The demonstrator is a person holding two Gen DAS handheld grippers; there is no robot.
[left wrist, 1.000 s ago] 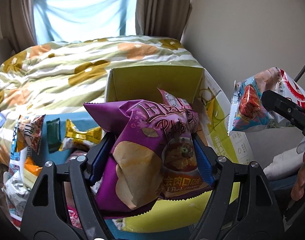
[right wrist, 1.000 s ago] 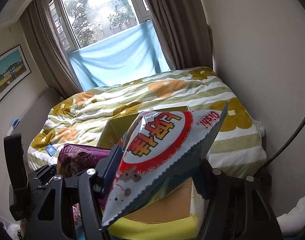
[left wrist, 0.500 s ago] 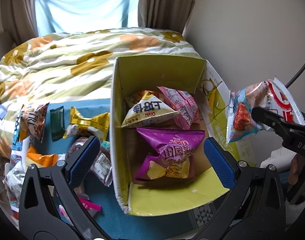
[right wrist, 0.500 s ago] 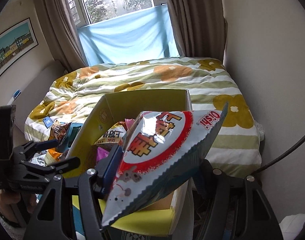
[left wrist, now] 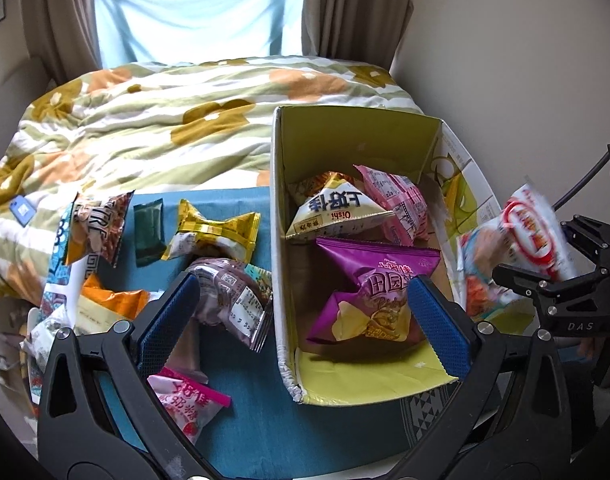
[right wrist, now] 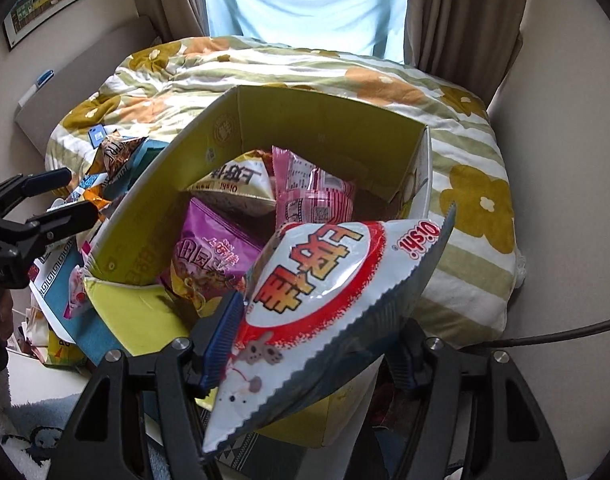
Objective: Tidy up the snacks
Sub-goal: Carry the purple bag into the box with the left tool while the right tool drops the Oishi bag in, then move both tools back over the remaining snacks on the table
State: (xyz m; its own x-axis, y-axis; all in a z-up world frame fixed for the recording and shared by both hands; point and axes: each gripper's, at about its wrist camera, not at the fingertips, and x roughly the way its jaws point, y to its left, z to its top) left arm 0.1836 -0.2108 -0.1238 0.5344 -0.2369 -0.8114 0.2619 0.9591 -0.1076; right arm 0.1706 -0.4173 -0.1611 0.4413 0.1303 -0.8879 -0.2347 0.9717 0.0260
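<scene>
An open yellow-lined cardboard box stands on a blue cloth at the foot of a bed. Inside it lie a purple chips bag, a white Oishi bag and a pink pack. My left gripper is open wide above the box's left wall, with nothing between its pads. My right gripper hangs over the box's near right corner. Its jaws are opening, and a red and white Oishi bag is still between the pads.
Loose snacks lie on the blue cloth left of the box: a gold pack, a dark green pack, a brown-purple pack and a pink pack. A flowered quilt covers the bed behind. A wall stands close on the right.
My left gripper opened and let the purple chips bag fall into the box, then drifted left. My right gripper tipped down over the box with the red and white bag.
</scene>
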